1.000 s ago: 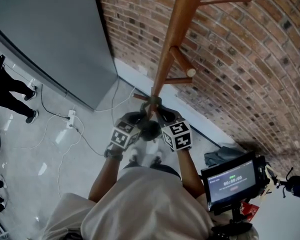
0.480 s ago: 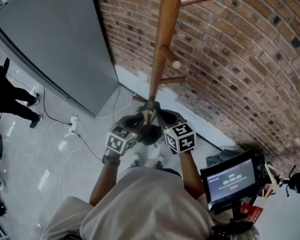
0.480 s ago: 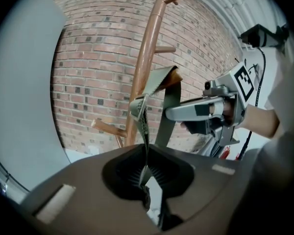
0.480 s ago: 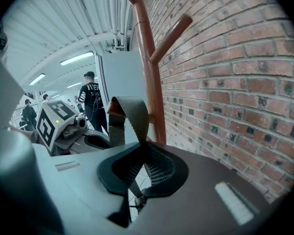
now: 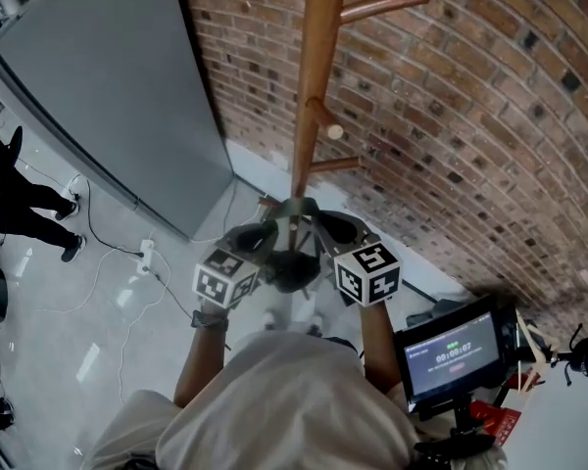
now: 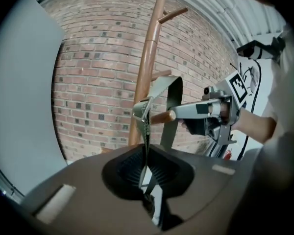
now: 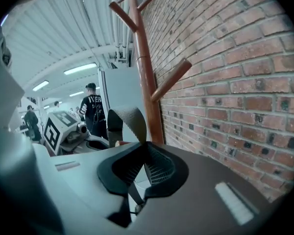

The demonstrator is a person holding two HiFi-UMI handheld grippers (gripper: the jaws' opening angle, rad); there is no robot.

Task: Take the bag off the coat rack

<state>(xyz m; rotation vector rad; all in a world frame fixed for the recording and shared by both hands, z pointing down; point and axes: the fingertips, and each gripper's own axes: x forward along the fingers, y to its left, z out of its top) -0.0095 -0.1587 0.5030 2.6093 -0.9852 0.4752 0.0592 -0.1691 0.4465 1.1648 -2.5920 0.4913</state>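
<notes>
**Head view.** The left hand-held gripper [image 5: 270, 229] and the right hand-held gripper [image 5: 318, 223] are close together in front of the person, with their tips turned toward each other. A grey-green strap [image 5: 296, 207] makes a small arch between them, and each of them has one side of it. The dark bag [image 5: 292, 268] hangs just below and between the two, next to their marker cubes. Directly beyond both stands the wooden pole of the coat rack [image 5: 314, 86], in front of a brick wall [image 5: 470, 116]. The arch lies over the foot of the pole in this view, and I cannot tell if it touches the wood. A grey panel [image 5: 108, 86] stands far to the left of the left hand-held gripper. A small screen [image 5: 453, 352] is near the right one, at the person's side.

**Left gripper view.** The jaws of the left hand-held gripper [image 6: 146, 151] are pressed together on the strap [image 6: 146, 133], which comes up edge-on from between them. Above the jaws it passes a metal buckle [image 6: 142, 110] and then continues as a wide loop to the right. The tip of the right hand-held gripper reaches this loop from the right side. The pole [image 6: 146, 67] is beyond, a little to the left.

**Right gripper view.** The jaws of the right hand-held gripper [image 7: 143, 153] are also closed on the strap [image 7: 130, 119], which curls up and over to the left. The pole [image 7: 144, 82] is just behind it, and the wall [image 7: 235, 72] is to the right. To the left is a marker cube [image 7: 55, 125] of the other hand-held gripper, and behind it a person in black [image 7: 93, 109].
</notes>
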